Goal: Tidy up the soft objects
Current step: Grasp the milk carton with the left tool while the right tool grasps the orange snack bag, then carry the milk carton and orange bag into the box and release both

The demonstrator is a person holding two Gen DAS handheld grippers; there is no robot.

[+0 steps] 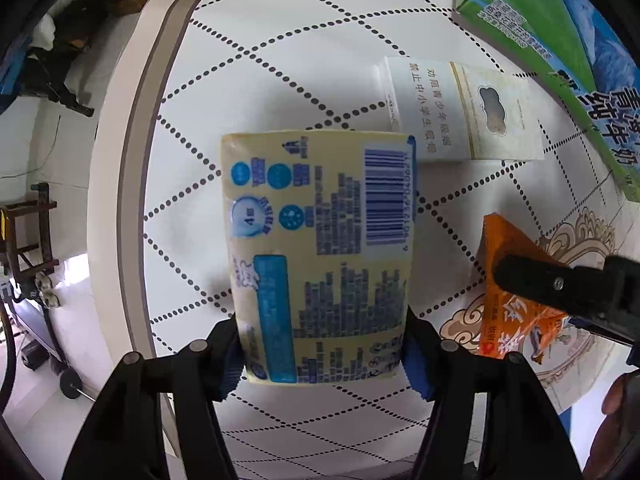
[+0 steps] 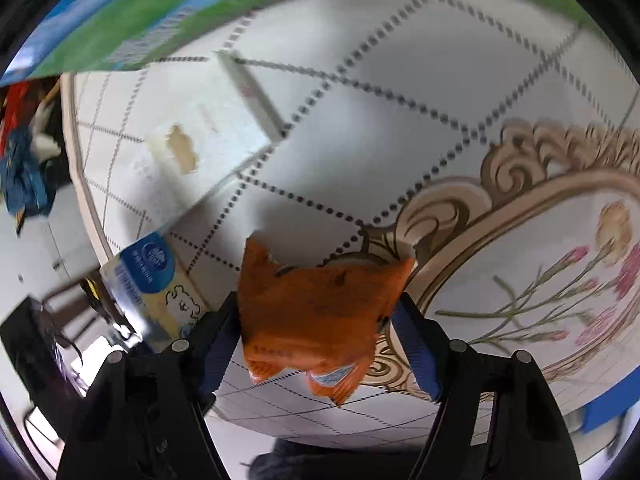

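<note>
My left gripper (image 1: pixel 322 354) is shut on a yellow tissue pack (image 1: pixel 320 252) with blue print and a barcode, held above the white table (image 1: pixel 240 92). My right gripper (image 2: pixel 316 340) is shut on an orange soft packet (image 2: pixel 320 316), also above the table. In the left wrist view the orange packet (image 1: pixel 512 320) and a black right finger (image 1: pixel 560 284) appear at the right. In the right wrist view the yellow pack (image 2: pixel 160 288) shows at the lower left.
A white flat box (image 1: pixel 464 112) with Chinese text lies on the table beyond the yellow pack; it also shows in the right wrist view (image 2: pixel 200 140). A green and blue carton (image 1: pixel 560 40) stands at the far right. The table edge (image 1: pixel 132 160) runs along the left.
</note>
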